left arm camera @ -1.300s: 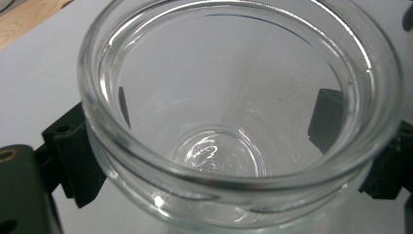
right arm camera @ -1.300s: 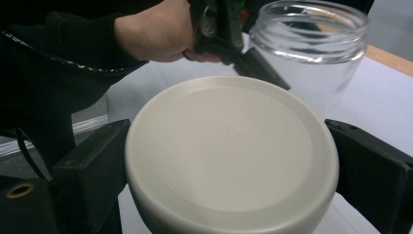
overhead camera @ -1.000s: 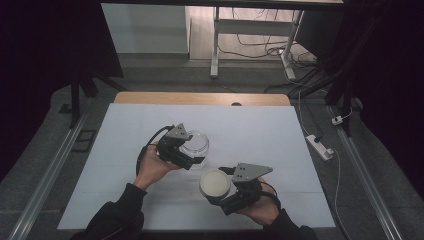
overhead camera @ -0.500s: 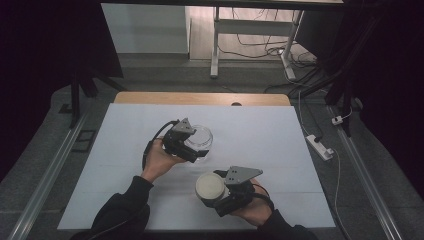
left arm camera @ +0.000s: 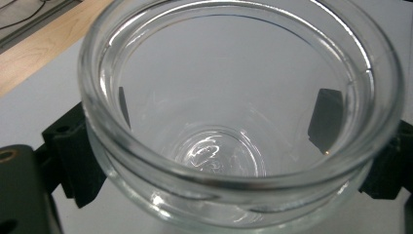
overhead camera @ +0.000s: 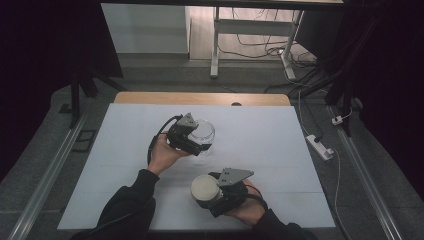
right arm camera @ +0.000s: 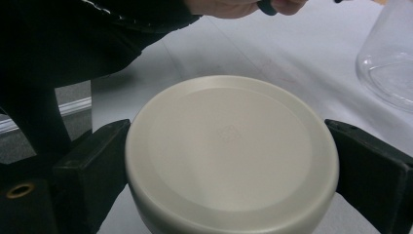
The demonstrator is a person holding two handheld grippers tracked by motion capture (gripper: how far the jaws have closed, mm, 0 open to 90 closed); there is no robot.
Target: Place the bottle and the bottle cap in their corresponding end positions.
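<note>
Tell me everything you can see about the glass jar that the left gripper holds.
The glass jar is clear and round, with a thick rolled rim, a wide mouth and a thick base. It looks empty and has no lid on it. The left gripper clamps it from both sides; the black jaws show through the glass wall. In the high view the jar is over the middle of the white table. Whether it rests on the table or is lifted, I cannot tell.

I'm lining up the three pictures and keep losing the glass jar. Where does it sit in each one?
High view: the glass jar is left of centre on the white table, in the left gripper.
Left gripper view: the jar is close up, mouth toward the camera, a jaw on either side.
Right gripper view: the jar is at the right edge, past the cream lid.
Shared landmark: the white table.
</note>
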